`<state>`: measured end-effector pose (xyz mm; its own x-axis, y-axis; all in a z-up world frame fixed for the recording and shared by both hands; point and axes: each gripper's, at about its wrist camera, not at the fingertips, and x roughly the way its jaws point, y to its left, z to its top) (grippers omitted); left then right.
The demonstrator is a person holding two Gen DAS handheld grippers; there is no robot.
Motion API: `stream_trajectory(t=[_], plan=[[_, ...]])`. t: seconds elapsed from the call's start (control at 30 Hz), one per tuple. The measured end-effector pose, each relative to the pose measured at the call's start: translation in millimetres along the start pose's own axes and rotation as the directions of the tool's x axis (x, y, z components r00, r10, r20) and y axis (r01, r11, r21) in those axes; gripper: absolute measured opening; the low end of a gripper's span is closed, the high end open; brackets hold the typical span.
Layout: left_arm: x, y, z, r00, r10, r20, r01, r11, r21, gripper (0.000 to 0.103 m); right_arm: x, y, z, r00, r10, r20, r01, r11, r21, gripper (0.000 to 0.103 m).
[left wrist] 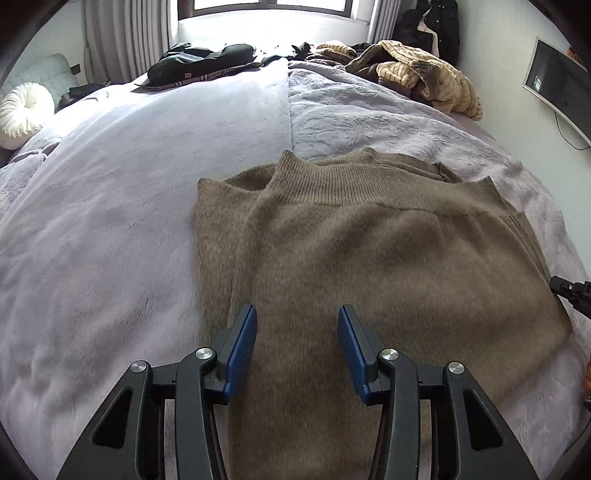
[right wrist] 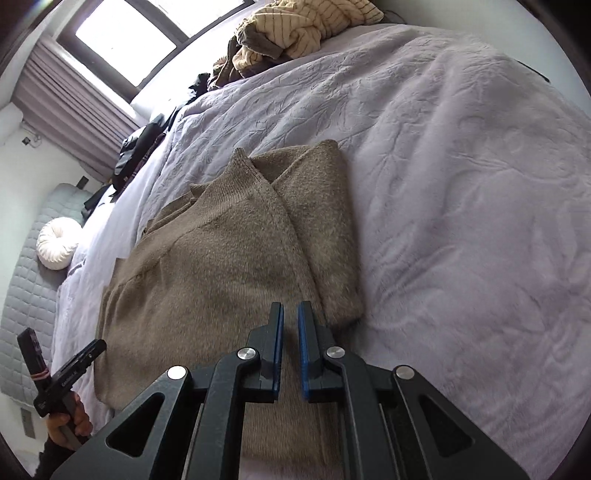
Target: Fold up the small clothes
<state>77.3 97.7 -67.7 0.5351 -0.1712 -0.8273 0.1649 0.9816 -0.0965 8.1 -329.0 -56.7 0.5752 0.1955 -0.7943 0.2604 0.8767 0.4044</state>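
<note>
Blue-padded fingers [left wrist: 242, 350] of the left gripper [left wrist: 297, 317] stand wide apart just above the near part of a brown sweater [left wrist: 369, 258], with nothing between them. That sweater lies flat on the bed [left wrist: 110, 221], already partly folded: its ribbed collar points to the far side, and one side is turned in over the body. Its near hem runs under the left gripper and out of sight.

Seen from the right wrist, the right gripper [right wrist: 290, 317] hovers over the near right part of the sweater [right wrist: 221, 266], beside the folded-over sleeve. Its jaws are narrow, only a thin gap between the pads, and no cloth sits in that gap. The person's left hand [right wrist: 70, 421] shows at the near left edge, holding the other gripper's handle.

A pale lilac blanket [right wrist: 461, 184] covers the bed around the sweater. Far off on the bed lies a heap of yellow striped clothes [left wrist: 428, 77], to the right, and a dark bag [left wrist: 199, 62] to the left. A round white cushion [left wrist: 24, 114] sits at the far left. A window [left wrist: 273, 5] and curtains [left wrist: 125, 37] fill the far wall, and a screen [left wrist: 557, 85] hangs on the right wall.
</note>
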Motion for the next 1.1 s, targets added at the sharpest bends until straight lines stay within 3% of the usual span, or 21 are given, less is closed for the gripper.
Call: stream_trajectory(t=[0.63, 0.67, 0.73, 1.1], plan=[[-59.8, -2.5, -70.2, 0.999, -0.049, -0.015, 0.047, 0.995, -0.089, 0.048, -58.3, 6.2, -78.5, 0.995, 0.101, -0.016, -0.1, 0.993, 0.065, 0.01], [-64.5, -2.0, -75.3, 0.999, -0.051, -0.012, 0.049, 0.994, -0.095, 0.05, -60.9, 7.1, -82.2, 0.994, 0.106, -0.015, -0.105, 0.992, 0.066, 0.01], [-71.4, -0.2, -81.7, 0.999, -0.047, -0.002, 0.047, 0.993, -0.109, 0.071, -66.4, 10.4, -91.1, 0.994, 0.106, -0.014, -0.105, 0.993, 0.062, 0.01], [-105.5, 9.1, -112.7, 0.997, -0.06, 0.039, 0.065, 0.986, -0.152, 0.071, -83.0, 24.7, -128.7, 0.992, 0.118, -0.043, -0.116, 0.992, 0.038, 0.01]])
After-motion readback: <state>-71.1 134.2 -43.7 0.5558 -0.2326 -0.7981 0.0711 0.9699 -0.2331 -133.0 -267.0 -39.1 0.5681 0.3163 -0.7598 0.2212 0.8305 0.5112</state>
